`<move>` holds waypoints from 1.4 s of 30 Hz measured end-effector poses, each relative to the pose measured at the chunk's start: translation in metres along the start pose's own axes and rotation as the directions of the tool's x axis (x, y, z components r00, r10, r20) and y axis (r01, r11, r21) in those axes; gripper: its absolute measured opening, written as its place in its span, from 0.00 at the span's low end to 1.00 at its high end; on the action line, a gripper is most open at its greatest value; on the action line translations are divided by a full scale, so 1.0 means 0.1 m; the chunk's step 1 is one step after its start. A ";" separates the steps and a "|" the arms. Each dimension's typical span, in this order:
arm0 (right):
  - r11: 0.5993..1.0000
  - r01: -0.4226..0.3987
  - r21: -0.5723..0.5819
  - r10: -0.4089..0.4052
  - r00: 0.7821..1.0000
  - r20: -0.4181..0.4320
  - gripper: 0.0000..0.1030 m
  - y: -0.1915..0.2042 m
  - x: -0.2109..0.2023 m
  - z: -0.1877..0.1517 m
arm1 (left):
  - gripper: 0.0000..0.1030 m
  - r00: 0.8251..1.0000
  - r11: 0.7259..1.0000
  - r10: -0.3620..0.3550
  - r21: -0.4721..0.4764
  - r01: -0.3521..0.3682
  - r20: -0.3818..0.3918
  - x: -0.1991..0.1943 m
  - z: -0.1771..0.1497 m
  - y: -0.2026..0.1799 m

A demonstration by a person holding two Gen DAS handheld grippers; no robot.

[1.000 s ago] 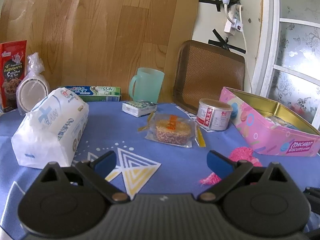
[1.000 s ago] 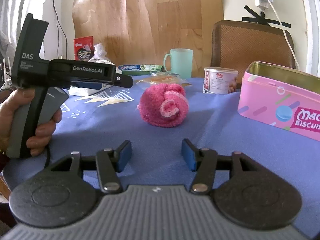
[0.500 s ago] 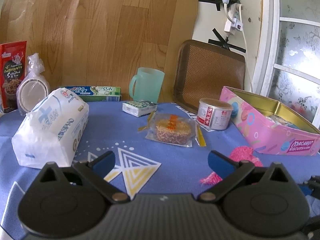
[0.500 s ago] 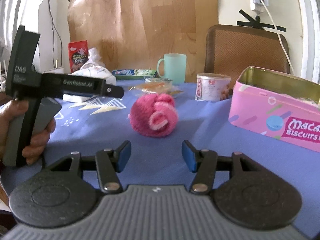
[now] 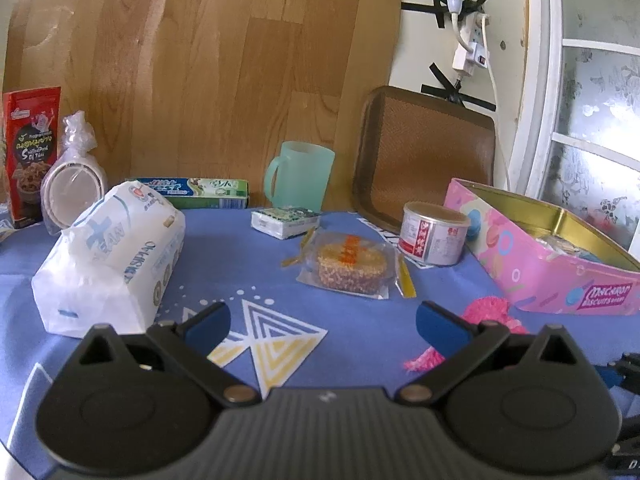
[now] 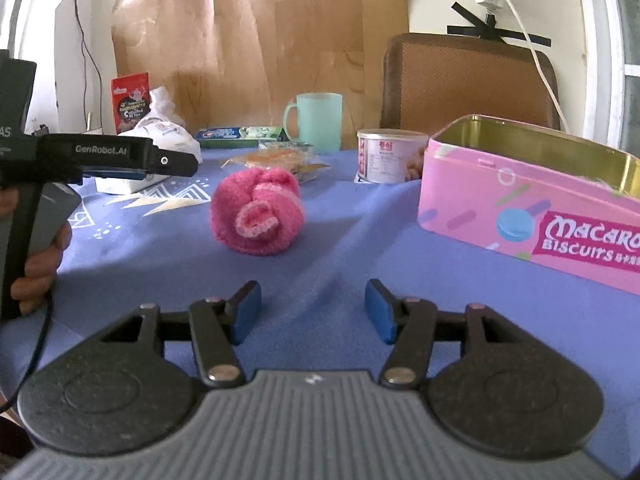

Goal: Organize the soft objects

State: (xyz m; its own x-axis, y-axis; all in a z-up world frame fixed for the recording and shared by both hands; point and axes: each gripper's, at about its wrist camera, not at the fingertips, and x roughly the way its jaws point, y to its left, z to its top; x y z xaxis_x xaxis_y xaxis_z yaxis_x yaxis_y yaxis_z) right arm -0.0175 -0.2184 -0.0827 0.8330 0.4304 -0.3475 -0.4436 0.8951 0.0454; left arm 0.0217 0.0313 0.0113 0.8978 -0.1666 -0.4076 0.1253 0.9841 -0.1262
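Right wrist view puts my right claw (image 6: 312,312) low over the blue worktop (image 6: 360,248) with its jaws apart and nothing between them, lined up on the pink rolled sock (image 6: 257,213), which sits ahead, apart from the pads and left of the open pink biscuit tin (image 6: 520,208), I judge the likely home for it. My left claw (image 5: 323,322) hovers open and empty over the cloth's triangle print, clear of the pick, I reckon. The sock is a fuzzy ball, deep pink with a paler cuff curled at its front.
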 end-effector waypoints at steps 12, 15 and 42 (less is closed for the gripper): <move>1.000 -0.022 -0.013 0.022 1.000 0.020 0.64 -0.03 -0.01 -0.03 | 1.00 1.000 1.000 -0.001 -0.022 0.001 0.012 -0.01 0.00 0.04; 1.000 -0.023 -0.013 0.023 1.000 0.020 0.64 -0.03 -0.01 -0.03 | 1.00 1.000 1.000 -0.003 -0.023 0.004 0.012 0.00 0.00 0.04; 1.000 -0.024 -0.014 0.024 1.000 0.020 0.65 -0.03 0.00 -0.03 | 1.00 1.000 0.999 -0.012 -0.032 0.013 0.022 -0.03 -0.01 0.03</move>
State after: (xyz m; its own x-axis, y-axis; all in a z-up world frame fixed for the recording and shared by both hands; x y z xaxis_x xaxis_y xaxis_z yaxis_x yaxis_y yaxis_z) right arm -0.0171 -0.2219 -0.0859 0.8285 0.4539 -0.3280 -0.4678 0.8829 0.0402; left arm 0.0190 0.0351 0.0116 0.9053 -0.1768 -0.3863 0.1228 0.9794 -0.1605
